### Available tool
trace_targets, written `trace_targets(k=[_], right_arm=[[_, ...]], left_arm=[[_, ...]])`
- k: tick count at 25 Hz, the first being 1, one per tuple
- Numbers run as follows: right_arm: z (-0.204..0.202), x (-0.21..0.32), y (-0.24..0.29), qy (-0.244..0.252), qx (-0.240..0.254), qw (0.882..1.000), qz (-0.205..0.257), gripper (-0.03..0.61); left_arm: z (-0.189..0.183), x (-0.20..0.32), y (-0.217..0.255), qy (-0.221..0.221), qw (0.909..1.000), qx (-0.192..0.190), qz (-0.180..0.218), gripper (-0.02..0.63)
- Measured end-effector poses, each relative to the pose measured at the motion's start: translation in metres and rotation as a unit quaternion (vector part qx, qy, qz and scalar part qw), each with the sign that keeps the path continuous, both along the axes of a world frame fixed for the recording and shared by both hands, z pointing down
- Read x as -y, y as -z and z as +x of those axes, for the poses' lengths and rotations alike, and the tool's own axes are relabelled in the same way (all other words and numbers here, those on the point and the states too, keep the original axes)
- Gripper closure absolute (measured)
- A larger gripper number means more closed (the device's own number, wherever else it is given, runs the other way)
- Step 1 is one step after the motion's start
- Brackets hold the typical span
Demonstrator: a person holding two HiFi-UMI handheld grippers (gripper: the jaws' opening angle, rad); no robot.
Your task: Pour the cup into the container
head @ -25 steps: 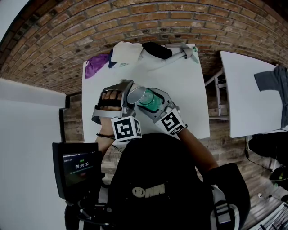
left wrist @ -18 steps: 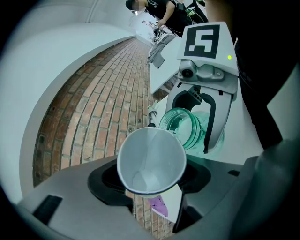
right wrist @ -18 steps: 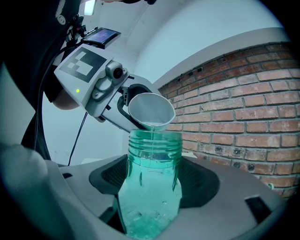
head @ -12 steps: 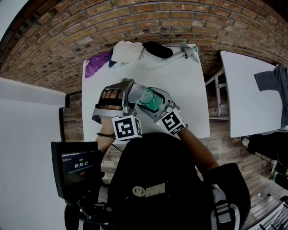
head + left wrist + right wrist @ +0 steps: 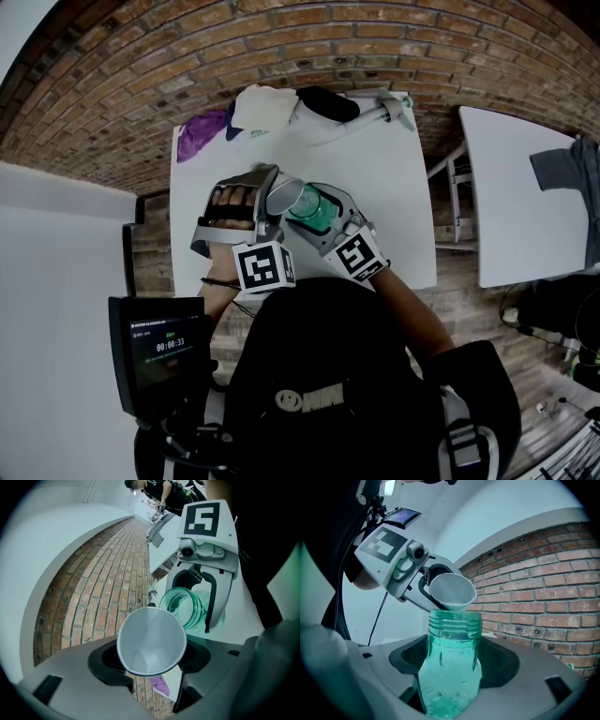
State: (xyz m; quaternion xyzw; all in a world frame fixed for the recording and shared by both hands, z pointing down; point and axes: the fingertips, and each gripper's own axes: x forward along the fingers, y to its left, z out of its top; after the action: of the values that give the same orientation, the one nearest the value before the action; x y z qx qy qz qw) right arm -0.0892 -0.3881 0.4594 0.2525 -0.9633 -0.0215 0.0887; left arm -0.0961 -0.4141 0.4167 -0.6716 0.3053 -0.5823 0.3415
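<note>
Cup: clamped in your left gripper, long axis tipped mouth-forward. The lip sits just over the mouth of the container, an upright green jar clasped in your right gripper, close on the right. Cup interior looks empty.

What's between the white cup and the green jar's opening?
Nothing. In the right gripper view the tipped cup has its lip right at the mouth of the jar, and no gap shows.
</note>
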Motion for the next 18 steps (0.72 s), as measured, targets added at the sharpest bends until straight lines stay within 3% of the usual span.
trace_targets(k=[18], right_arm=[[-0.0008, 0.0008, 0.0011, 0.000, 0.000, 1.000, -0.001, 0.250]], left_arm=[[0.0000, 0.0006, 0.0009, -0.005, 0.9996, 0.026, 0.013, 0.328]])
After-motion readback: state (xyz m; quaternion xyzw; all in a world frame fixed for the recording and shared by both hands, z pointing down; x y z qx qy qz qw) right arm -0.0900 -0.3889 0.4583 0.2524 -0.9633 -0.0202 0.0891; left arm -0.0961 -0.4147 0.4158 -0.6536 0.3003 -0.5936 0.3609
